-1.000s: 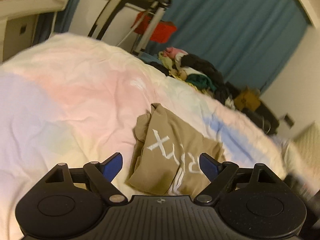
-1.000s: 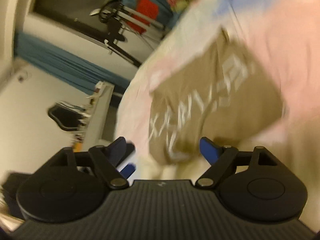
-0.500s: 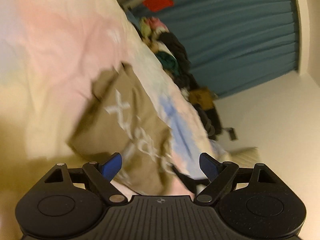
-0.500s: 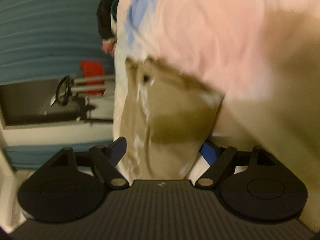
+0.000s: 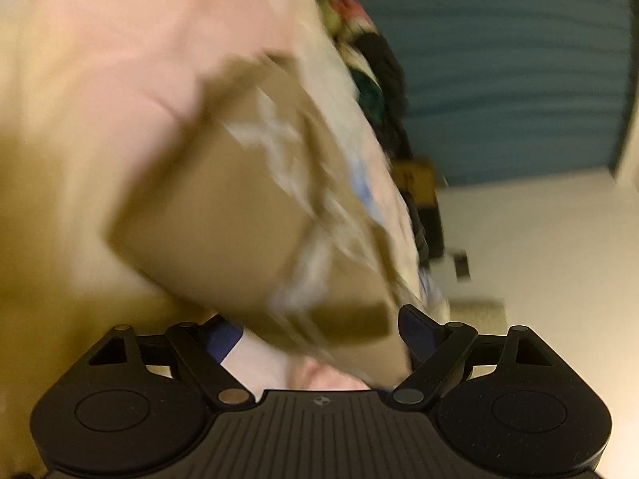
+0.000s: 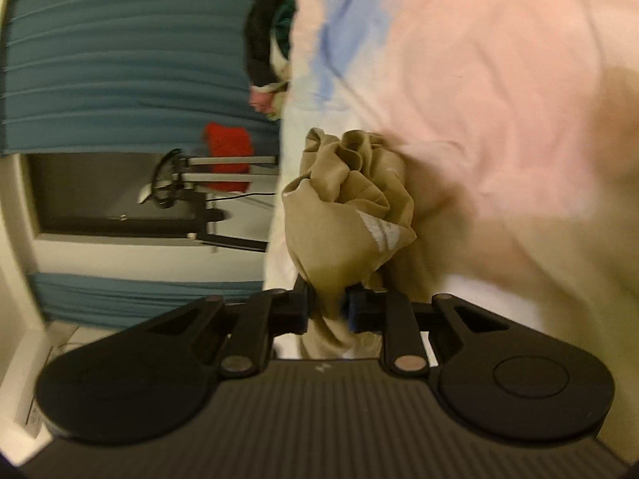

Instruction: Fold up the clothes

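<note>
Tan shirt (image 6: 343, 215) pinched by right gripper (image 6: 327, 311), left gripper (image 5: 319, 331) spread

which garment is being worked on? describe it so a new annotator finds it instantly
Start at the pastel bedspread filling most of both views. On it lies a tan garment with white lettering, its bunched edge pinched in the right hand-held gripper. The clothes pile by the blue curtain is dark and multicoloured, not tan.
</note>
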Motion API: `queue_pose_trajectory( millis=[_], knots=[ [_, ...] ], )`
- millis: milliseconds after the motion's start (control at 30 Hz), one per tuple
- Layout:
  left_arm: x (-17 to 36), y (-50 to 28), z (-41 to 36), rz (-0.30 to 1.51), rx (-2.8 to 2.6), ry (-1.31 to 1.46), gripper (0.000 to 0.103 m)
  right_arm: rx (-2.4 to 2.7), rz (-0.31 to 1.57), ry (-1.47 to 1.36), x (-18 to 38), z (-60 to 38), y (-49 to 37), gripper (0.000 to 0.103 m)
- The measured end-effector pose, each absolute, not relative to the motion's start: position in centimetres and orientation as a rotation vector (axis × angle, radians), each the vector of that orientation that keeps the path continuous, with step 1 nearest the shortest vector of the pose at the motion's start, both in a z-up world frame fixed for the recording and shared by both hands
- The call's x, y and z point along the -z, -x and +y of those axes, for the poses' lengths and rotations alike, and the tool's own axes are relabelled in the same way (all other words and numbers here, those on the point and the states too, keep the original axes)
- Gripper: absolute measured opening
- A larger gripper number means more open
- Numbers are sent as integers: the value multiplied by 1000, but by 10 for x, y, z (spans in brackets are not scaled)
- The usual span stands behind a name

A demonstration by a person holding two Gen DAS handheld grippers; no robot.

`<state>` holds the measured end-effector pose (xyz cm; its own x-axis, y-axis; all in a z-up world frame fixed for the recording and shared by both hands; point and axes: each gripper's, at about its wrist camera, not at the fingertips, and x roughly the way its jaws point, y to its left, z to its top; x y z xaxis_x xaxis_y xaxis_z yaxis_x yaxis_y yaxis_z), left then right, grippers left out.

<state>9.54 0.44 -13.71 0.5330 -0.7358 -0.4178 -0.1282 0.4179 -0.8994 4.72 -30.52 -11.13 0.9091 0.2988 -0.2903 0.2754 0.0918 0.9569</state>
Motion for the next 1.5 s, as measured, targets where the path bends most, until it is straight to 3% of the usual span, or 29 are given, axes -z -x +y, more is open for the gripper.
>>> queue_pose_trajectory(
  millis=[200, 400, 500, 700, 933, 1233, 1400, 1500],
  knots=[
    [150, -100, 30, 919, 385, 1193, 63, -29, 470, -1489, 107, -314, -37, 20],
    [130, -101, 25, 869, 386, 1104, 38, -4, 466, -1473, 100, -306, -30, 20],
    [106, -100, 15, 867, 413, 1081, 31, 18, 459, -1465, 87, -306, -19, 20],
    [39, -120, -42, 919, 486, 997, 29, 57, 446, -1423, 36, -338, -2, 20],
    [-12, -205, -143, 1074, 473, 902, 29, 164, 400, -1340, -10, -413, -31, 20],
    [-59, -333, -296, 1013, 493, 762, 29, 350, 342, -1053, -68, -504, -123, 20],
    [-57, -373, -341, 937, 553, 793, 29, 379, 248, -943, -82, -550, -168, 20],
    [-20, -376, -355, 925, 556, 709, 29, 399, 313, -948, -37, -555, -171, 20]
  ],
)
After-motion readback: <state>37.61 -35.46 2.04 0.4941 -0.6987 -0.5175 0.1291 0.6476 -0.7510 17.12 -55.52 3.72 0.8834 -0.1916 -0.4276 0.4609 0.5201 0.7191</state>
